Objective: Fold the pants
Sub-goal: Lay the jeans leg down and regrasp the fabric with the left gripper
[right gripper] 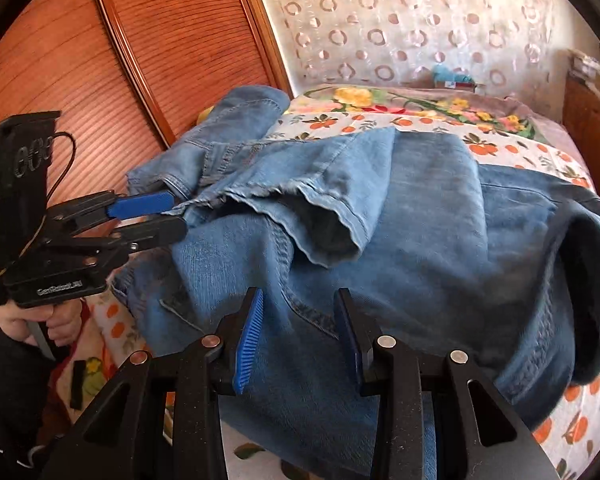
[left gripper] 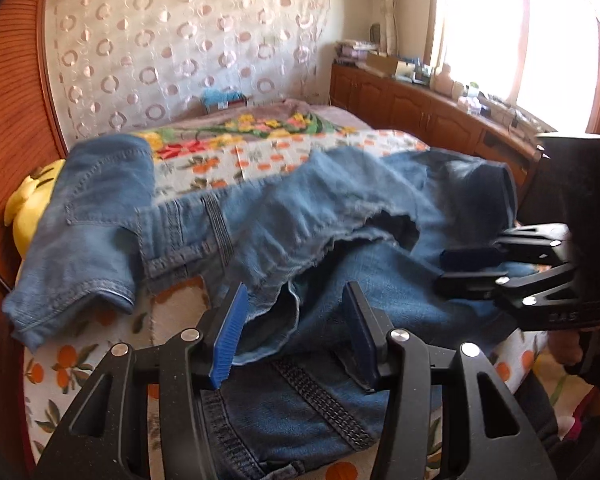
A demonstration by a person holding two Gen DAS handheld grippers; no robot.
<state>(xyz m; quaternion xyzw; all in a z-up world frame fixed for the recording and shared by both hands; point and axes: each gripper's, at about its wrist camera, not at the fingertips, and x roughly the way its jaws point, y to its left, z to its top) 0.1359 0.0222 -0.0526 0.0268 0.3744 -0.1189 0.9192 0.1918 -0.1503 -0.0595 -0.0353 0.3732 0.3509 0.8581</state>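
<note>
Blue denim pants (left gripper: 300,240) lie crumpled on the bed, legs folded back over the waist, one hem opening facing me. In the right wrist view the pants (right gripper: 420,220) fill the middle. My left gripper (left gripper: 296,300) is open, its jaws apart just above the denim near the waistband, holding nothing. It also shows in the right wrist view (right gripper: 176,216) at the left, by a hem edge. My right gripper (right gripper: 298,308) is open over the denim and empty. It shows in the left wrist view (left gripper: 446,268) at the right, over the pants' edge.
The bed has a floral orange-print cover (left gripper: 260,160). A wooden headboard (right gripper: 120,60) stands at the left, with a yellow plush toy (left gripper: 32,200) beside it. A wooden cabinet (left gripper: 420,108) with clutter runs under the bright window. A patterned curtain (left gripper: 180,40) hangs behind.
</note>
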